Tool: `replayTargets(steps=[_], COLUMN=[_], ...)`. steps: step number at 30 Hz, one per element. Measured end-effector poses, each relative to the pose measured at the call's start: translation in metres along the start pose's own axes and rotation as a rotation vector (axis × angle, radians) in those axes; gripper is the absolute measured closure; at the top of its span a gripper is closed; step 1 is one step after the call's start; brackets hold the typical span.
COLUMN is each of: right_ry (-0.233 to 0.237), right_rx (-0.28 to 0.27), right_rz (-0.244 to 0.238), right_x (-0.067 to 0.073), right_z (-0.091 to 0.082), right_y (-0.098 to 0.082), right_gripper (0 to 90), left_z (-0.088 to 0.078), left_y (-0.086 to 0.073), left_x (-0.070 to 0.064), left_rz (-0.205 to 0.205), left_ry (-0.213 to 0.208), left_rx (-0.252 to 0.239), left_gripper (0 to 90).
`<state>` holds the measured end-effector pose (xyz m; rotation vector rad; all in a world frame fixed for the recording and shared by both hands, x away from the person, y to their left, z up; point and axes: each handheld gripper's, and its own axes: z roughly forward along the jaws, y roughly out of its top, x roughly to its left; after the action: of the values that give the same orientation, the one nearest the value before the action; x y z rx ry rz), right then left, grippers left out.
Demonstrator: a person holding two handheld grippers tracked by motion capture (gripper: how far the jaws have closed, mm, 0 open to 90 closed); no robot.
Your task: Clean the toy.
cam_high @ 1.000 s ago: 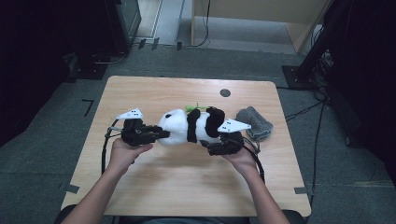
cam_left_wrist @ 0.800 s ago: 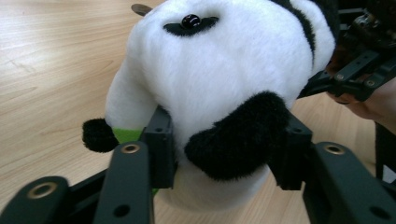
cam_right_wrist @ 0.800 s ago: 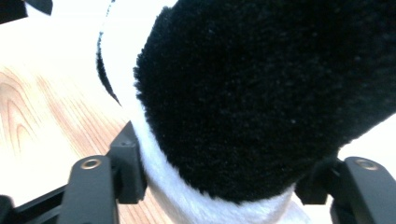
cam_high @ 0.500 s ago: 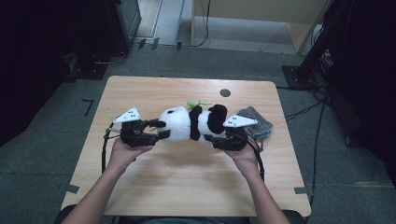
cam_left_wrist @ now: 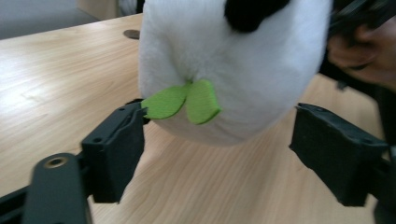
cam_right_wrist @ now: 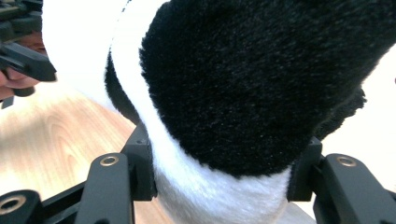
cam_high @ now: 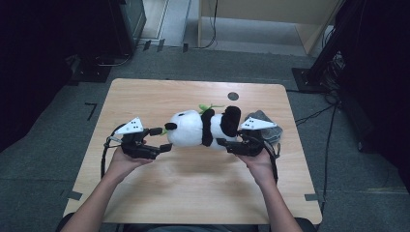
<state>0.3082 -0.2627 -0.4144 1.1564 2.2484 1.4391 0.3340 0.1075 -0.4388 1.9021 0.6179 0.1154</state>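
The left tool (cam_high: 162, 140) has just been opening, freeing the panda's (cam_high: 193, 129) head. The right tool (cam_high: 223, 143) now clamps its body, likely carrying it alone.

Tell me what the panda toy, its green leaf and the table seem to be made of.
Panda toy: soft plush, probably synthetic pile; fuzzy black and white fibres show in the right gripper view.
Green leaf: flat matte fabric, likely felt; clean-cut edges, no pile.
Table: pale wood or wood-look laminate, smooth with a slight sheen; grain lines show, but which one cannot be told.
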Motion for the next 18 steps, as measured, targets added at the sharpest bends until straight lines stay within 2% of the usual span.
replayTargets(steps=[5, 8, 10, 12, 15, 16, 18], right_ry=[0.022, 0.043, 0.065, 0.072, 0.078, 0.076, 0.058], right_rx=[0.018, 0.041, 0.044, 0.047, 0.037, 0.038, 0.044], right_rz=[-0.005, 0.015, 0.024, 0.023, 0.036, 0.034, 0.016], right_x=[0.007, 0.01, 0.013, 0.015, 0.014, 0.014, 0.015], right_z=[0.002, 0.006, 0.009, 0.011, 0.009, 0.009, 0.011], right_y=[0.001, 0.0, 0.0, 0.0, 0.001, 0.0, 0.0], right_gripper=[43.0, 43.1, 43.0, 42.7, 42.0, 41.5, 39.4], left_z=[0.009, 0.013, 0.016, 0.017, 0.015, 0.016, 0.017], left_y=[-0.003, -0.004, -0.003, -0.003, -0.003, -0.004, -0.004], left_x=[-0.003, -0.007, -0.014, -0.018, -0.019, -0.02, -0.017], left_rz=[0.024, 0.059, 0.1, 0.113, 0.103, 0.105, 0.083], left_ry=[0.009, 0.028, 0.069, 0.104, 0.109, 0.117, 0.106], left_rx=[0.025, 0.018, 0.01, -0.006, -0.027, -0.021, 0.0], left_gripper=[8.2, 6.3, 3.9, 3.9, 11.7, 14.1, 21.5])
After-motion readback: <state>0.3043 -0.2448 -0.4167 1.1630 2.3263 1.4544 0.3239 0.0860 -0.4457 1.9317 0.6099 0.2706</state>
